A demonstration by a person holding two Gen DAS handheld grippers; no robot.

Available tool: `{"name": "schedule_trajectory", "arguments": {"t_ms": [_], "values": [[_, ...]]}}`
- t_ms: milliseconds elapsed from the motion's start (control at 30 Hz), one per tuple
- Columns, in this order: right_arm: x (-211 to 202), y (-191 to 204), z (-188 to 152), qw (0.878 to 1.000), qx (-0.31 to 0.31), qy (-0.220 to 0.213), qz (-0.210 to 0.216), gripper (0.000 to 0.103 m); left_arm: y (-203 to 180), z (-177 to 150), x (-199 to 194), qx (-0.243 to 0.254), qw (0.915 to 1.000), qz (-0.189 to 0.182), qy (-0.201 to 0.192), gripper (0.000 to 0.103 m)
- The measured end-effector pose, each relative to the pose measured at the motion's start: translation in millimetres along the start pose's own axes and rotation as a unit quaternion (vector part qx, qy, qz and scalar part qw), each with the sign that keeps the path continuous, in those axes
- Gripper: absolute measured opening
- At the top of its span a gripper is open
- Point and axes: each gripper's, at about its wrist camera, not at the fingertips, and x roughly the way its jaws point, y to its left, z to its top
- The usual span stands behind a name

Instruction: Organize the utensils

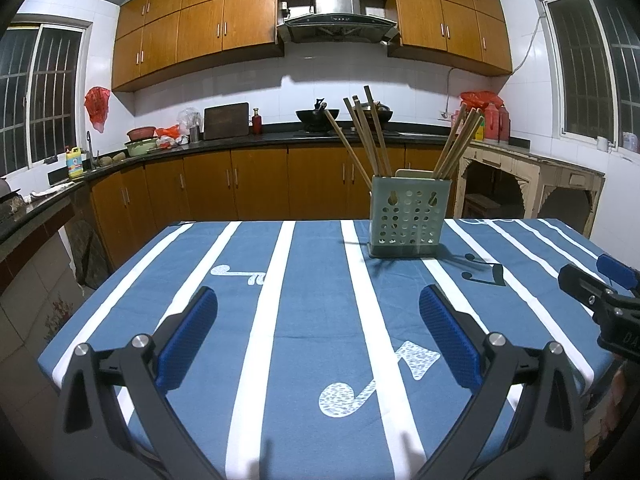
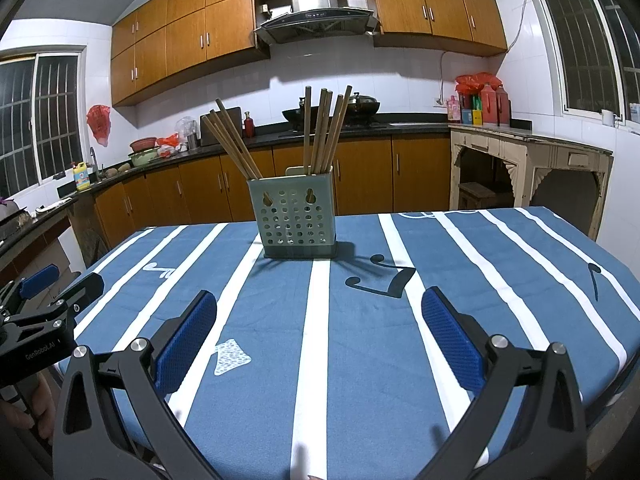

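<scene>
A pale green perforated plastic utensil holder (image 1: 408, 216) filled with wooden chopsticks (image 1: 370, 132) stands near the far edge of the blue-and-white striped surface (image 1: 304, 320); left gripper (image 1: 318, 336) and right gripper (image 2: 320, 338) hover empty, jaws apart.

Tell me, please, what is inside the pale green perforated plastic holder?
The pale green perforated plastic holder contains wooden chopsticks in two leaning bunches; their lower ends are hidden behind its walls.
</scene>
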Motion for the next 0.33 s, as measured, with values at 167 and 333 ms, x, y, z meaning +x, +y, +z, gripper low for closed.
{"name": "schedule_trajectory", "arguments": {"t_ms": [167,333], "values": [[0.3,0.2,1.2,1.000,0.000,0.000,0.000,0.101,0.7,-0.5,0.9,0.000,1.0000,0.001,0.002,0.099],[0.3,0.3,1.5,1.000,0.001,0.001,0.000,0.101,3.0,-1.3,2.5,-0.001,1.0000,-0.001,0.004,0.099]]}}
